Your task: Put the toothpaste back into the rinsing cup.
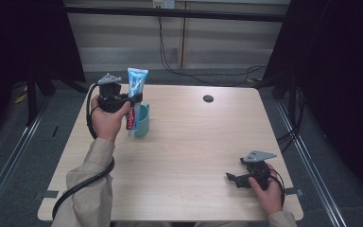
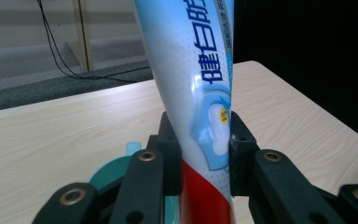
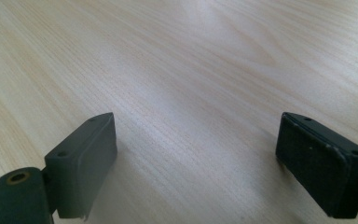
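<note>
1. Left gripper (image 1: 133, 99): jaws pinch the toothpaste tube (image 1: 134, 97) on both flat sides, about mid-length. The left gripper view confirms it, with the tube (image 2: 200, 93) squeezed between the two black pads.
2. The tube stands upright, crimped end up, red lower part down inside the teal cup (image 1: 142, 121). The cup sits at the far left of the wooden table (image 1: 194, 151).
3. Cannot tell whether the tube's cap end rests on the cup's bottom; the cup wall hides it.
4. Right gripper (image 1: 234, 178): low over the near right of the table, jaws spread wide, holding nothing. Its own view has bare wood between the pads (image 3: 81, 163).
5. Judgement: either placing or lifting out; the pictures do not settle which. If placing, the tube is already in the cup and what remains is to open the jaws and withdraw.
</note>
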### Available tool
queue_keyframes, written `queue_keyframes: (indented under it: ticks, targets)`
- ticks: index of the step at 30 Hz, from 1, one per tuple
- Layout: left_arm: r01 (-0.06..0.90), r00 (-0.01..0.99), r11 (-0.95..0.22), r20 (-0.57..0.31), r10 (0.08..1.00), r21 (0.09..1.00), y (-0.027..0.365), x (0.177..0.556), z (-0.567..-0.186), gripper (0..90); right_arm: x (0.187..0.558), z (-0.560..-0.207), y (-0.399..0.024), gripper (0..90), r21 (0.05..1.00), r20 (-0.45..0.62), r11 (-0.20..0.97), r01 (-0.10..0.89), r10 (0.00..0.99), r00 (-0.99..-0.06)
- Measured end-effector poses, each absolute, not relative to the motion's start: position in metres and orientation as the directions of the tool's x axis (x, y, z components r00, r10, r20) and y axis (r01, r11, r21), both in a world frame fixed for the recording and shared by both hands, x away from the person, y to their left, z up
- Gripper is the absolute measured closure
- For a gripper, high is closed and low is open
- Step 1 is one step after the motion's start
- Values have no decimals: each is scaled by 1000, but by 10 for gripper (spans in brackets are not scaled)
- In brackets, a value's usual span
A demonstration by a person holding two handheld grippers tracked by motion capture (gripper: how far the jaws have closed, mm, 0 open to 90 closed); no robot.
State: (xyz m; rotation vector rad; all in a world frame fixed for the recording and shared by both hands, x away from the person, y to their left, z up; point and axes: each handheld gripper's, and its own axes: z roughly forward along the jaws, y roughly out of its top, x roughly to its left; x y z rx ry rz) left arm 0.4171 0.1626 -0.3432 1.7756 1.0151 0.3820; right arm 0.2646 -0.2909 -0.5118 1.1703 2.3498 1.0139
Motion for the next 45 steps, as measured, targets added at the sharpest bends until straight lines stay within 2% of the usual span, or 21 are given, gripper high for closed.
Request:
queue_keyframes:
  ticks: [27,45]
  targets:
    - [469,580,-89,-230,781,879,163,440,-344,728,265,-512,-291,121,720,21,411,559,793,-609]
    - [455,554,-81,-211,806,887,166,451,-344,728,265,-512,-291,121,720,22,409,560,793,-608]
